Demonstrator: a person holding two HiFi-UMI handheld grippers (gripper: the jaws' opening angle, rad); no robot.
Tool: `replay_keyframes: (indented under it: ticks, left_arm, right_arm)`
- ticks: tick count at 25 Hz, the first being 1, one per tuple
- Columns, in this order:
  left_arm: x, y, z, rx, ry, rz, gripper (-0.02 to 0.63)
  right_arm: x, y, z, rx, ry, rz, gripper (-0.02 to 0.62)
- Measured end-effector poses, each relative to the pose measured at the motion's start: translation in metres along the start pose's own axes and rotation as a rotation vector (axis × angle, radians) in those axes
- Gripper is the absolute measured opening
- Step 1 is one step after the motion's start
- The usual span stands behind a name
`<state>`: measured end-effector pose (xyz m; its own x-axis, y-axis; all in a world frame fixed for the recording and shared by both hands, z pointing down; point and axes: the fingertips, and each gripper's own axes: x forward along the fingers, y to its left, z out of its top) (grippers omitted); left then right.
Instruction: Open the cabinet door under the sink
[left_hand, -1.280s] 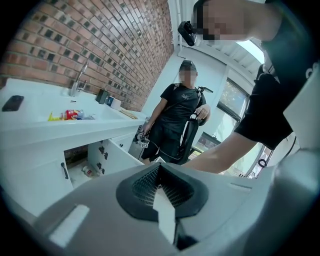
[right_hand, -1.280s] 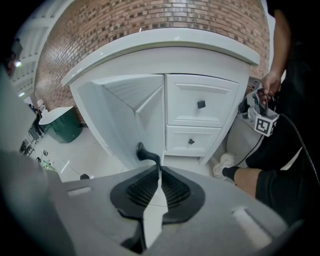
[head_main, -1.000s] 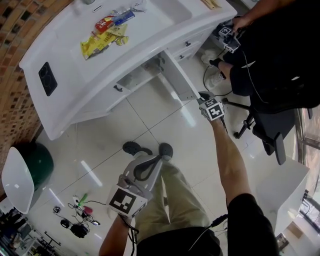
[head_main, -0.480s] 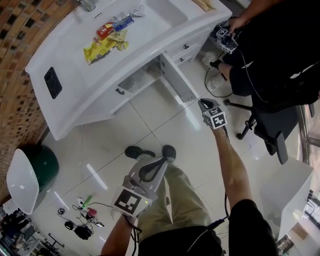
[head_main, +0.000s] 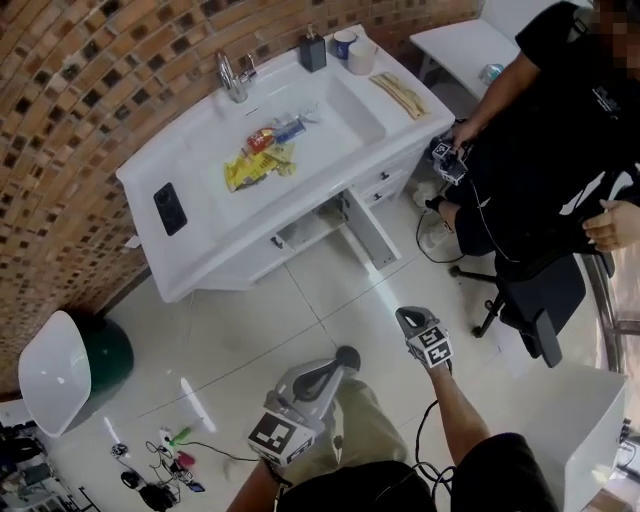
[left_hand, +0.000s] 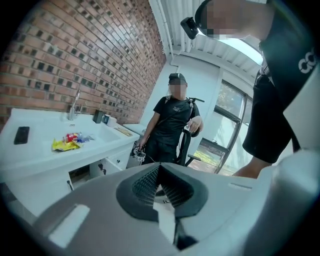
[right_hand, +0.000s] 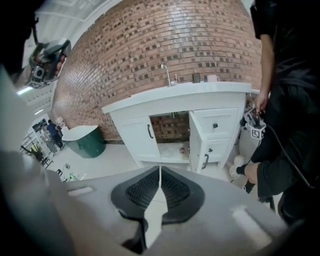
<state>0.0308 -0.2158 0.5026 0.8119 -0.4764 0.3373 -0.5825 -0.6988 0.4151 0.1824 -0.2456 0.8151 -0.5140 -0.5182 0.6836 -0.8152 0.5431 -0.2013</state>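
Observation:
The white sink cabinet (head_main: 240, 262) stands against the brick wall. Its right-hand door (head_main: 370, 232) is swung open toward me, and the left door (right_hand: 136, 134) is closed. In the right gripper view the open door (right_hand: 196, 141) shows edge-on beside the dark opening. My right gripper (head_main: 406, 316) hangs shut and empty over the floor, well short of the door. Lower down, near my leg, my left gripper (head_main: 346, 357) is also shut on nothing. Both pairs of jaws meet in their own views, the left gripper (left_hand: 159, 169) and the right gripper (right_hand: 160, 170).
Snack packets (head_main: 256, 158) lie in the basin and a black phone (head_main: 169, 208) on the counter. A seated person (head_main: 545, 150) on an office chair (head_main: 540, 305) is right of the cabinet. A green bin (head_main: 75, 360) stands left. Cables (head_main: 160, 465) litter the floor.
I have backed away from the cabinet, so it looks smaller and farther. My right gripper has moved off the open door's edge and now hangs free. The door stays open.

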Motion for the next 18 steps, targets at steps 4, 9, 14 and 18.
replay_keyframes:
  ticks: [4,9,14,18]
  left_arm:
    - [-0.028,-0.01,0.012,0.013,-0.033,0.008,0.015]
    - [-0.08,-0.025,0.016,0.028,-0.082,0.016,0.015]
    - [-0.143,-0.06,0.0,0.054,-0.127,0.009,0.015]
    - [-0.202,-0.098,-0.02,0.083,-0.139,-0.011,0.015]
  right_arm:
    - [-0.025,0.033,0.047,-0.022,-0.085,0.009,-0.008]
    - [-0.059,0.087,0.104,-0.058,-0.187,0.024,-0.008]
    - [-0.114,0.156,0.132,-0.118,-0.286,0.022,-0.008]
    - [-0.177,0.222,0.138,-0.139,-0.364,-0.003,-0.008]
